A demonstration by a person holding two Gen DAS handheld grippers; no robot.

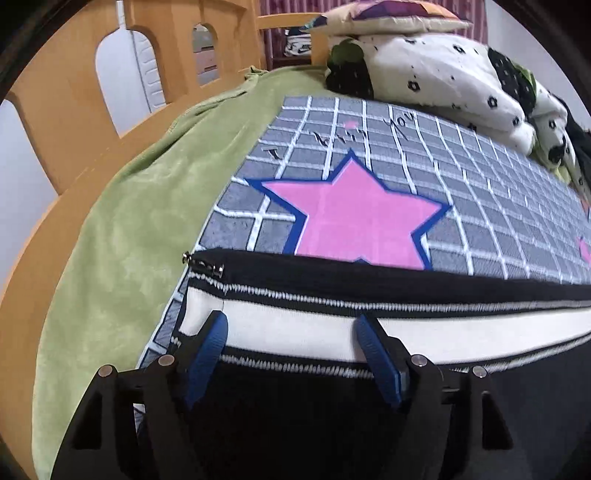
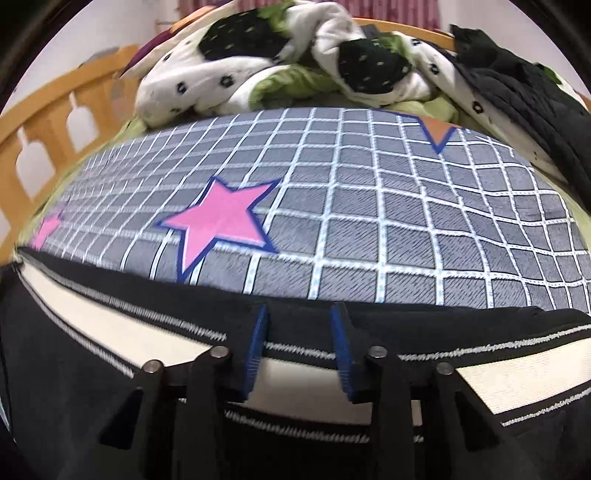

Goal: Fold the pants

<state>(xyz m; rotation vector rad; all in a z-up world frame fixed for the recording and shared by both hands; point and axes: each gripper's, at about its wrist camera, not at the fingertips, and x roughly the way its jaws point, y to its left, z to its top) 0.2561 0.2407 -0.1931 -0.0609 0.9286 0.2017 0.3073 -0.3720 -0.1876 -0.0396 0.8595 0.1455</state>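
Black pants [image 1: 332, 424] with a broad white side stripe [image 1: 295, 328] lie flat across the near edge of the bed. A metal zipper pull [image 1: 204, 264] shows at their left end. My left gripper [image 1: 291, 325] hovers over the white stripe near that end, open, its blue pads [image 1: 210, 343] wide apart and gripping nothing. In the right wrist view the same pants [image 2: 74, 387] run along the bottom. My right gripper [image 2: 299, 314] stands over the pants' far black edge, open by a narrow gap, with flat cloth showing between the pads [image 2: 256, 350].
The bed carries a grey checked blanket [image 1: 461, 206] with pink stars [image 1: 354, 214] over a green sheet [image 1: 129, 236]. A wooden rail [image 1: 59, 122] borders the left. A crumpled white-and-black quilt [image 2: 258, 62], a pillow [image 1: 391, 18] and dark clothing [image 2: 524, 92] lie at the far end.
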